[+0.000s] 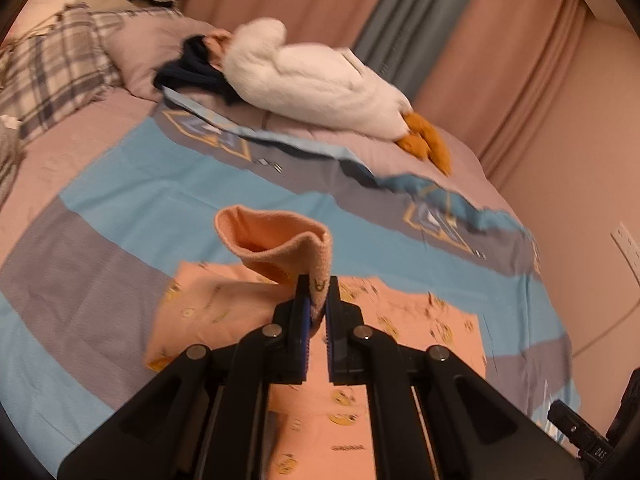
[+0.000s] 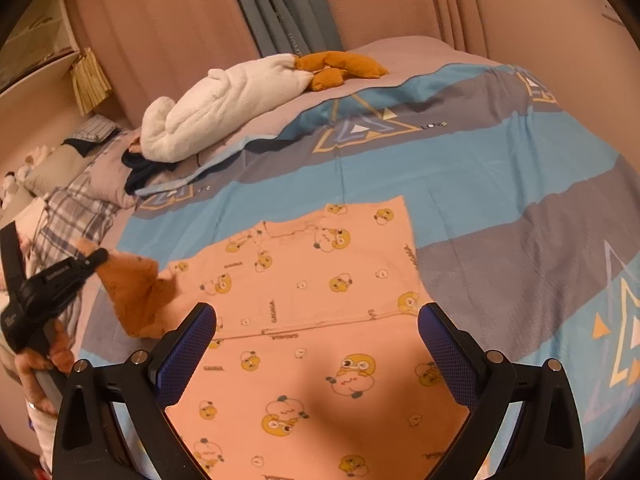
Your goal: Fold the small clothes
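Here, a bed (image 2: 500, 184) under a blue-and-grey striped cover carries the work: a peach top (image 2: 320, 280) printed with yellow chicks lies spread flat near its middle, and a white plush goose (image 2: 224, 100) rests well beyond it by the curtains (image 2: 280, 4). The left tongs (image 1: 317, 300) are pinched narrow on the cuff of one sleeve (image 1: 276, 240), which is lifted clear of the cover and curls open like a tube above the shirt's body. The right tongs (image 2: 316, 344) hang wide and hold nothing, their blue pads (image 2: 188, 352) spread over the lower part of the top without visibly touching it. The step in hand looks to be folding the raised sleeve inward across the chest. Done well, the cuff would travel low and level over the body and be laid flat before the grip lets go, so the tube collapses without a twist. The free tongs could press the body near the shoulder seam, since the thin knit is likely to drag along with the sleeve. Releasing too high risks a crumpled fold.
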`<state>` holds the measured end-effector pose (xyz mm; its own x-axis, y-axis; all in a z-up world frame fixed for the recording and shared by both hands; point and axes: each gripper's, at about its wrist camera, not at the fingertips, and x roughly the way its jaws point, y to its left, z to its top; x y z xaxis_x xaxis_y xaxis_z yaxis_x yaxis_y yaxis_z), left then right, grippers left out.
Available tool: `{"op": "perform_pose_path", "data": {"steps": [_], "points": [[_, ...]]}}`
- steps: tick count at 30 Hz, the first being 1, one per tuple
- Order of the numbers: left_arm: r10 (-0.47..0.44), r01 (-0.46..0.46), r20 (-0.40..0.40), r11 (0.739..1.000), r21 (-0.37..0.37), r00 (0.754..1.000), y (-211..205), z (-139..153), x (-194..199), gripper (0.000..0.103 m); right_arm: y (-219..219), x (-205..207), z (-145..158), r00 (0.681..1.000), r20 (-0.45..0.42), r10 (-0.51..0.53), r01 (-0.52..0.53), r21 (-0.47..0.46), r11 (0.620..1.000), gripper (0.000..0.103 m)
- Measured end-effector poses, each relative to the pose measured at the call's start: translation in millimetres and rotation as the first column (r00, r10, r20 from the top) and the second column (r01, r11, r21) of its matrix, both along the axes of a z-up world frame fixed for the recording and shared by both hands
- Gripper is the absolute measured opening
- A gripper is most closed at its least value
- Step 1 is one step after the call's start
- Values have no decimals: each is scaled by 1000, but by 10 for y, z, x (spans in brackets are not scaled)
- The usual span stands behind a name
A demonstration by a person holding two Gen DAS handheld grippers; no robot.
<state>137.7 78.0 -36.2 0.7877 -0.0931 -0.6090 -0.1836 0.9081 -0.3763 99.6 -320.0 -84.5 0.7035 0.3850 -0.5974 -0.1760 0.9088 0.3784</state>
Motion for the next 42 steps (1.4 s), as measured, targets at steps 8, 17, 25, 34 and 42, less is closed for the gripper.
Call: {"op": "perform_pose_path", "data": {"steps": [8,17,25,34,42], "points": [[-111,113,-99,993,18,989,-416,-318,178,6,-82,2,-51,1000,-14,-12,12,7,1000,100],[-202,209,-206,978,10,957,-706,-765,302,6,-161,23,-143,999,-42,-23,23,13,1000,100],[-219,224,-297,974,-15,929,-769,-1104,375,8,-188,40,-204,998,-65,-28,29,10,1000,100],[-271,259,-277,963,-81,922,-773,-1037,289,58,-192,67,-242,996,-83,-27,28,13,1000,100],[-192,184,-175,981,-61,966,-500,-509,-65,89,-65,146,-235,996,-85,12,-10,16,1000,100]]}}
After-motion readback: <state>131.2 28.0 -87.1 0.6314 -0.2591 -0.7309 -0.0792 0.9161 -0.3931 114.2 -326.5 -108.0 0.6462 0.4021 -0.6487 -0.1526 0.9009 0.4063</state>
